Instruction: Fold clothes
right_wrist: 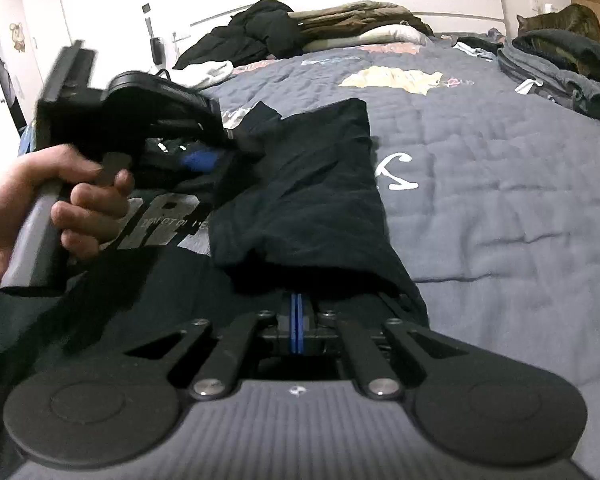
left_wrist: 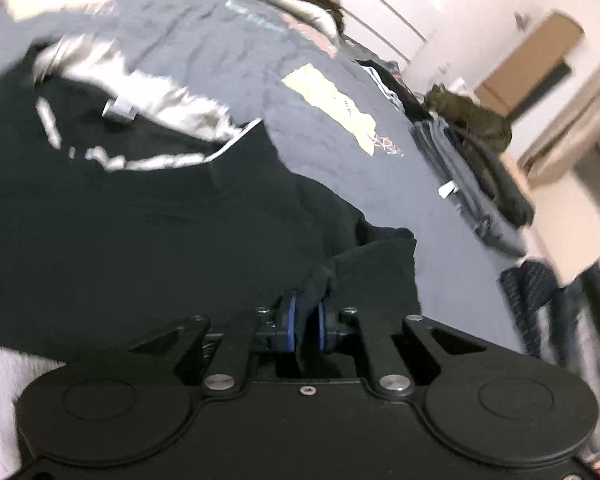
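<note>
A black T-shirt (right_wrist: 308, 184) with a pale print (right_wrist: 160, 220) lies on a grey-blue quilt (right_wrist: 500, 184). Its right side is folded over into a long strip. My right gripper (right_wrist: 297, 312) sits at the near end of that strip. Its blue pads are pressed together and their tips vanish under the fabric edge. A hand (right_wrist: 60, 200) holds my left gripper (right_wrist: 220, 156) at the strip's far left corner. In the left wrist view, the left gripper (left_wrist: 306, 316) is shut on a bunched fold of the black T-shirt (left_wrist: 140, 220).
A cat (right_wrist: 564, 20) sits at the bed's far right by a stack of folded clothes (right_wrist: 556, 72). Dark garments (right_wrist: 256, 36) and a pillow (right_wrist: 380, 36) lie against the white headboard. The cat (left_wrist: 472, 116) and the stack (left_wrist: 472, 184) show in the left wrist view too.
</note>
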### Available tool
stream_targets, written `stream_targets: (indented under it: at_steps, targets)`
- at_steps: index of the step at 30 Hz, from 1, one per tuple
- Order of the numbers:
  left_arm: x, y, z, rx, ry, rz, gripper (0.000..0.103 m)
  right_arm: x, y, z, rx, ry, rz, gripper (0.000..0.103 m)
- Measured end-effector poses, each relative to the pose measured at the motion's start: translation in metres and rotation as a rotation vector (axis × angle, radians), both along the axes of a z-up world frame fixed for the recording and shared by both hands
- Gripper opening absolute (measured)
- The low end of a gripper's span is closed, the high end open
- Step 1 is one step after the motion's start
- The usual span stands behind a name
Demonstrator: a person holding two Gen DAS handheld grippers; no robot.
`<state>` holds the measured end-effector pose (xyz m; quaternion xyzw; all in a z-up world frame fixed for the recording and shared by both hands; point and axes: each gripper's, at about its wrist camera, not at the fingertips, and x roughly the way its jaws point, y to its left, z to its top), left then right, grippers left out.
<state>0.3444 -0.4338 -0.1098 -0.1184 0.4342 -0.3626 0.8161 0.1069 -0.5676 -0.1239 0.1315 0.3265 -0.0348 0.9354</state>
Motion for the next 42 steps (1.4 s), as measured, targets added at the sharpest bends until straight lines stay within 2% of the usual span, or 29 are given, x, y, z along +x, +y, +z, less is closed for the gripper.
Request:
stream_targets:
  at_steps: [2,6,7,10,14,16,17,23,25,27,29,30,31,35,38,42]
  targets:
    - [-0.002,0.003,0.002,0.045,-0.032,0.014,0.015,-0.001,-0.002,0.001,0.011,0.002,-0.002,0.001]
    - [-0.001,0.023,0.008,0.066,-0.076,0.083,0.031,-0.003,-0.003,0.002,-0.004,0.01,-0.005,0.003]
    - [0.0,0.029,0.011,0.073,-0.089,0.11,0.032,-0.004,-0.004,0.002,-0.007,0.013,-0.004,0.003]
    - [0.008,0.049,0.018,0.041,-0.052,0.143,0.032,-0.005,-0.01,-0.003,0.018,0.011,-0.01,0.003]
    - [-0.008,0.066,0.024,-0.106,0.052,0.093,0.033,-0.007,-0.014,-0.003,0.038,0.008,-0.012,0.003]
    - [-0.026,0.071,0.024,-0.199,0.119,0.05,0.049,-0.007,-0.017,-0.002,0.041,0.012,-0.017,0.003]
    - [-0.036,0.07,0.021,-0.228,0.147,0.029,0.05,-0.007,-0.019,-0.001,0.042,0.014,-0.02,0.003]
    - [-0.092,0.052,-0.001,-0.331,0.285,-0.086,0.05,-0.016,-0.05,-0.001,0.13,0.039,-0.102,0.0]
    - [-0.093,0.037,-0.008,-0.319,0.3,-0.093,0.05,-0.019,-0.058,-0.001,0.152,0.05,-0.115,0.0]
    - [-0.088,0.023,-0.019,-0.239,0.301,-0.083,0.05,-0.022,-0.065,0.001,0.175,0.062,-0.107,0.0]
    - [-0.087,0.021,-0.028,-0.2,0.297,-0.085,0.048,-0.027,-0.069,0.004,0.138,0.079,-0.12,0.0]
    - [-0.089,0.024,-0.025,-0.199,0.295,-0.082,0.048,-0.029,-0.071,0.006,0.103,0.096,-0.136,0.007]
    - [-0.091,0.029,-0.02,-0.199,0.295,-0.076,0.048,-0.031,-0.073,0.007,0.062,0.117,-0.155,0.007]
    - [-0.112,0.062,0.009,-0.228,0.229,-0.062,0.053,-0.046,-0.089,0.016,0.101,0.125,-0.189,0.008]
    - [-0.135,0.098,0.022,-0.243,0.217,-0.025,0.056,-0.053,-0.081,0.035,0.106,0.064,-0.163,0.012]
    - [-0.167,0.145,0.033,-0.158,0.184,0.036,0.056,-0.056,-0.056,0.048,0.126,0.038,-0.076,0.029]
